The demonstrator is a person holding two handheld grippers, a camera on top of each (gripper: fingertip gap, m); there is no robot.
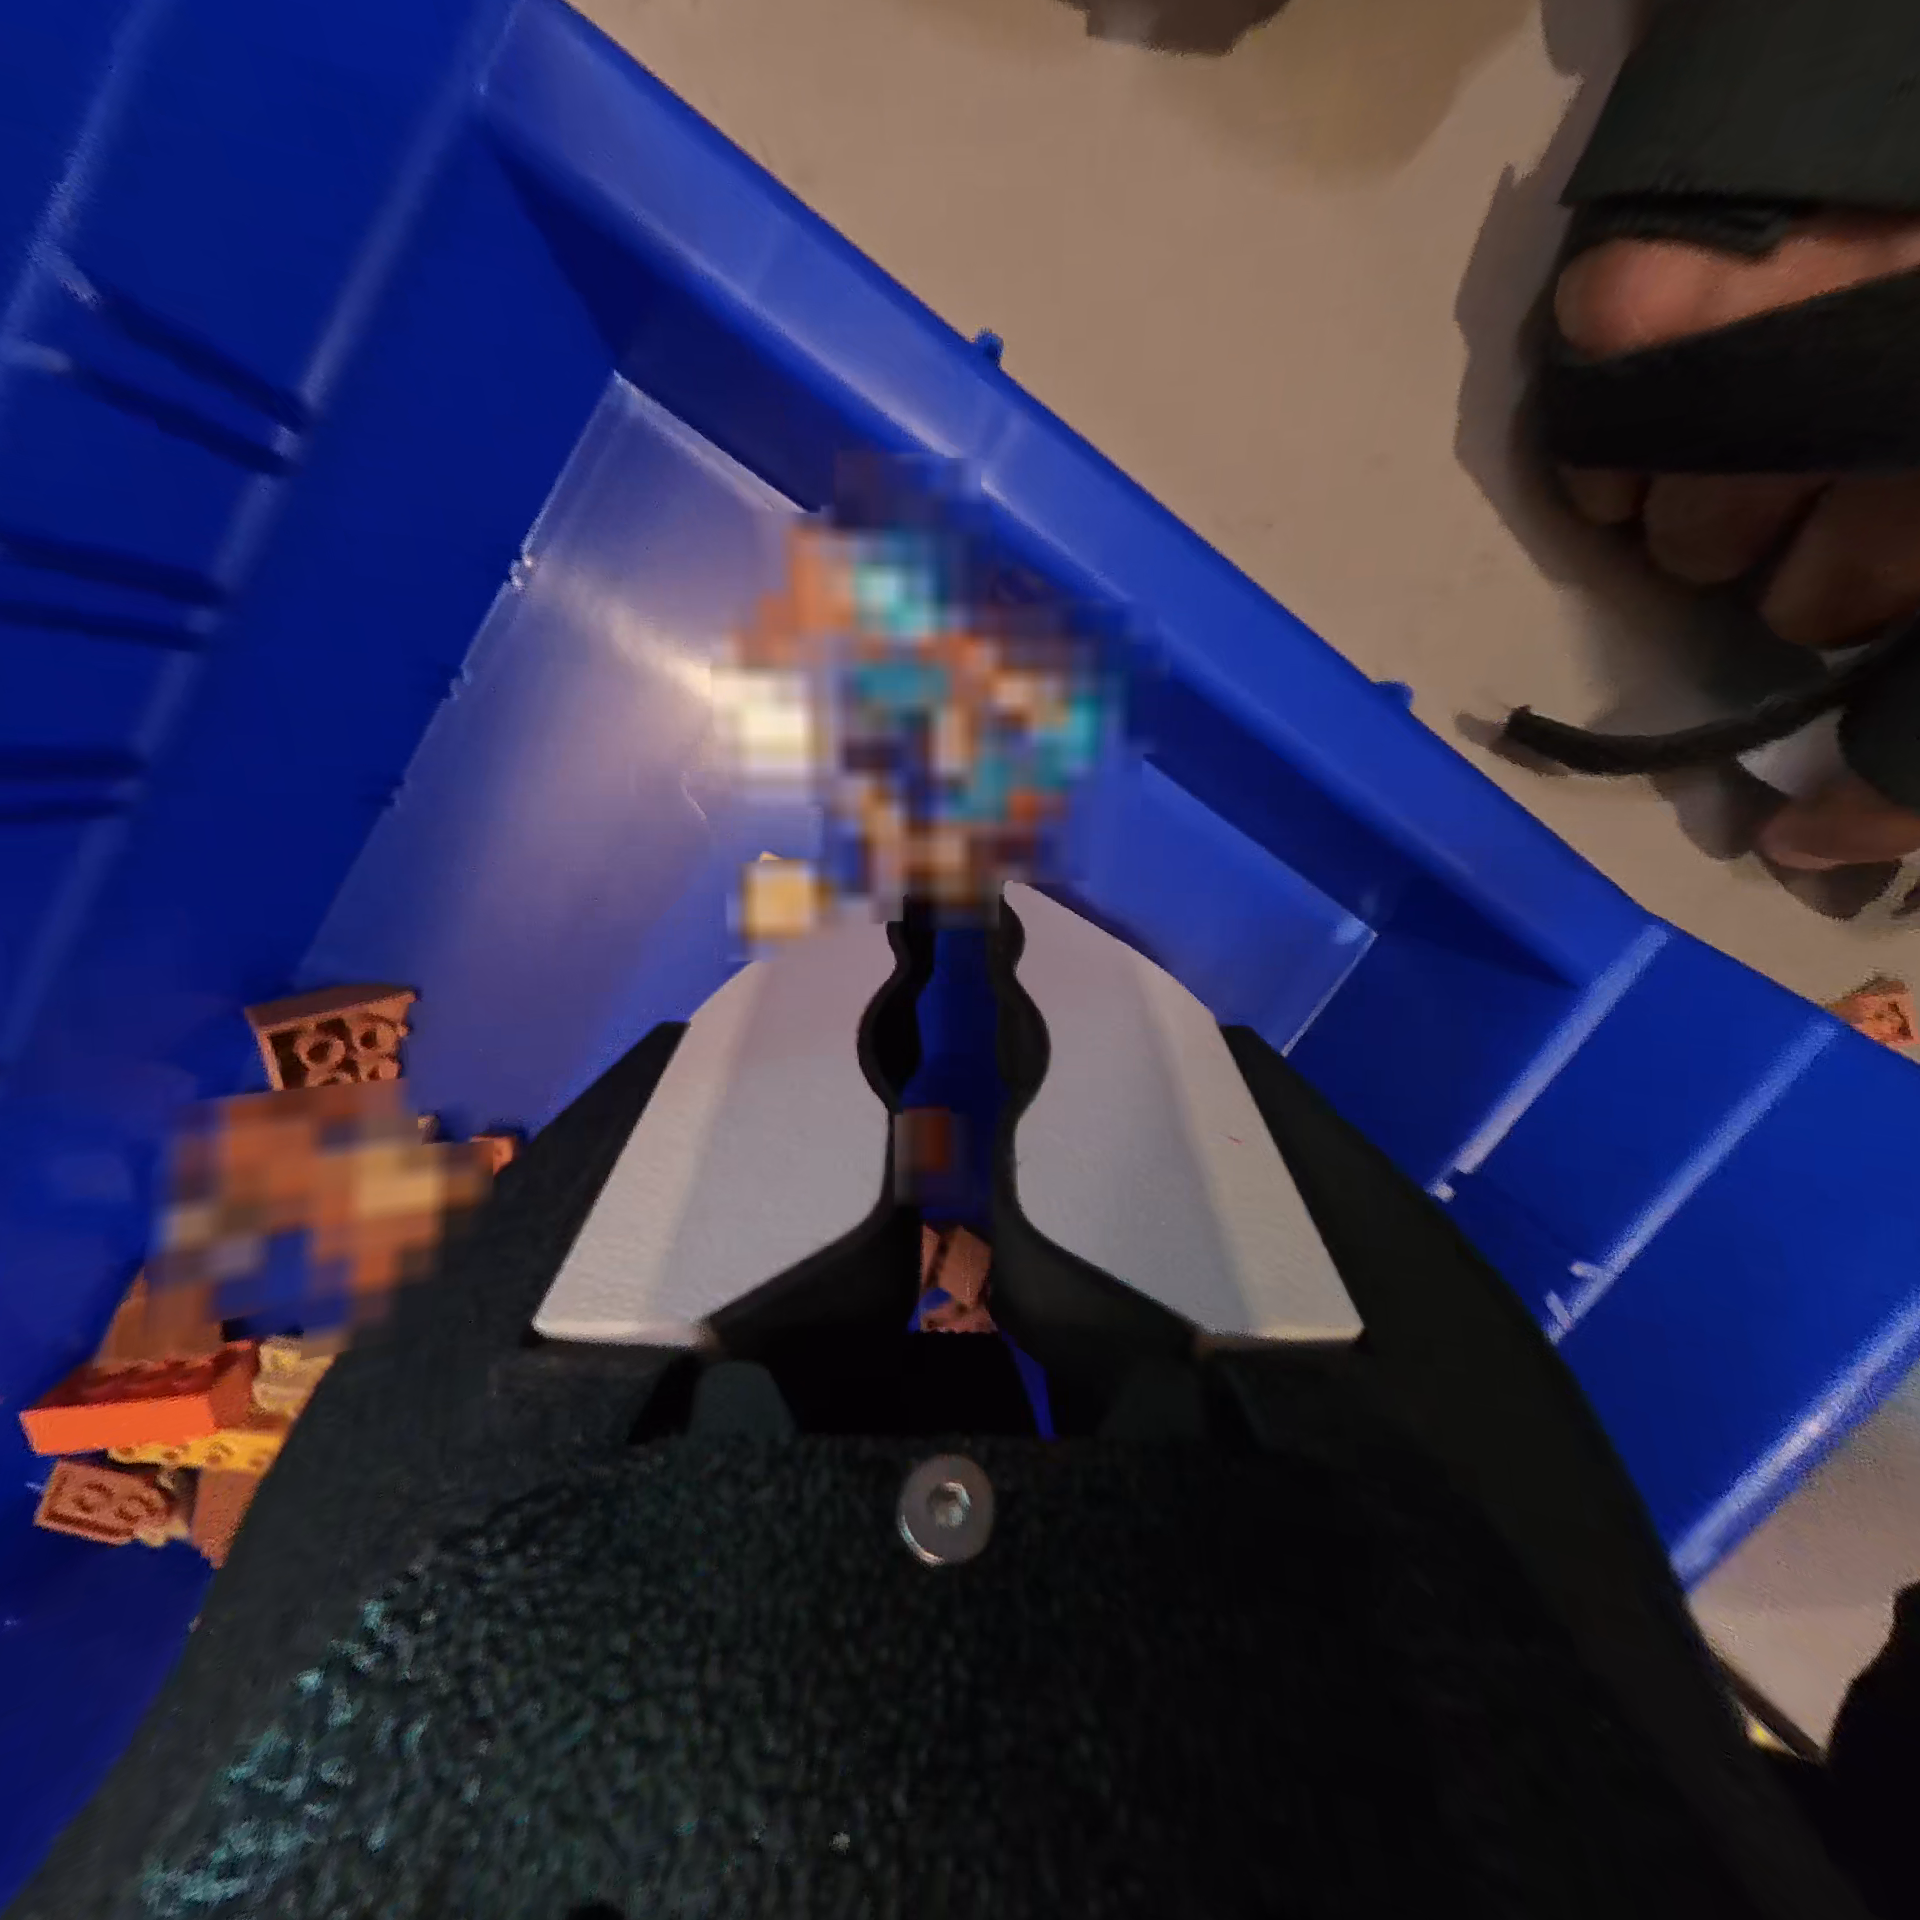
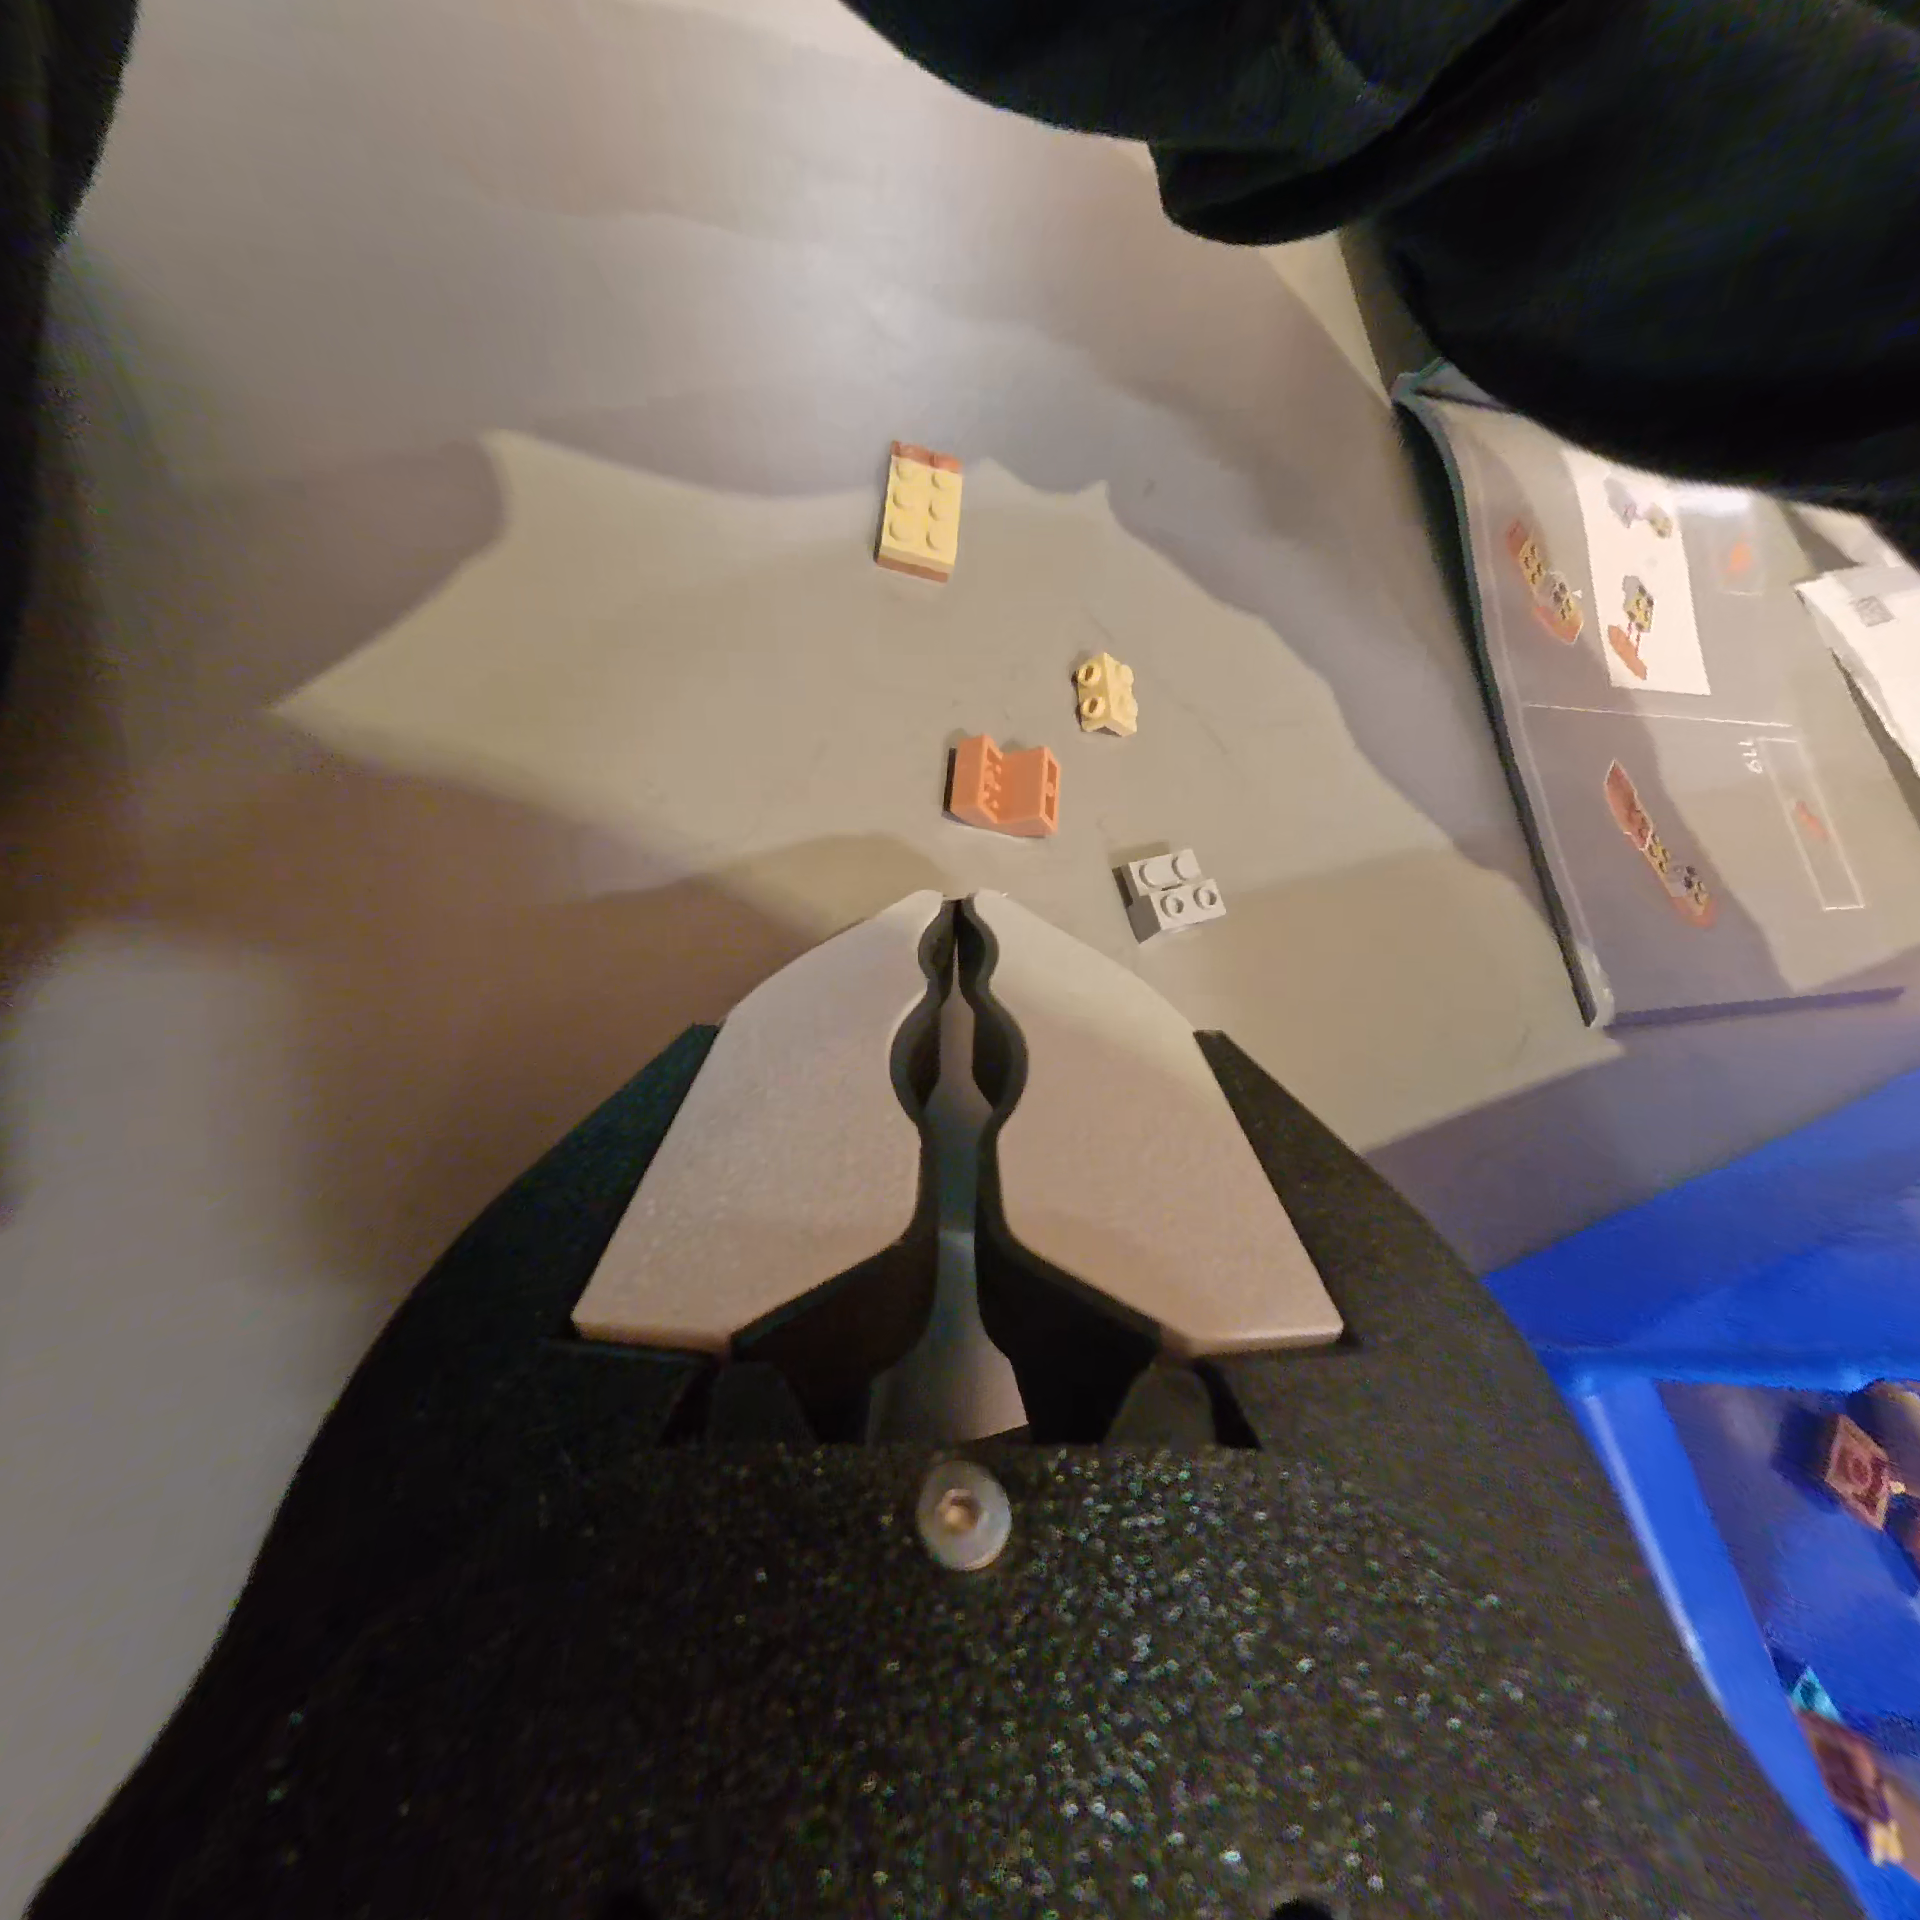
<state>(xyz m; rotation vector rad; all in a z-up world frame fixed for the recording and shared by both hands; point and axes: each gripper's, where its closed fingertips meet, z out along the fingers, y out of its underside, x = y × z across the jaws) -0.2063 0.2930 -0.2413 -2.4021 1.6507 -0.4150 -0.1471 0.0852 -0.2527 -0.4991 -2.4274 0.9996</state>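
Floor (image 2: pixel 623 644), grey-beige & shadow-streaked, lies under the right gripper (image 2: pixel 957 914), jaws together on nothing; grey brick (image 2: pixel 1172 894) just ahead-right, printed booklet (image 2: pixel 1662 831) farther right. Left gripper (image 1: pixel 951 935), tips hidden by blur, reaches into the blue bin (image 1: pixel 1247 665).

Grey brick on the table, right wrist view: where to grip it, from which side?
Probably from above, gripper pads on the two plain side faces of the grey brick. It sits studs-up and stepped, so the top is uneven; the flat sides look easier to pinch. It lies apart from the orange piece, leaving room.
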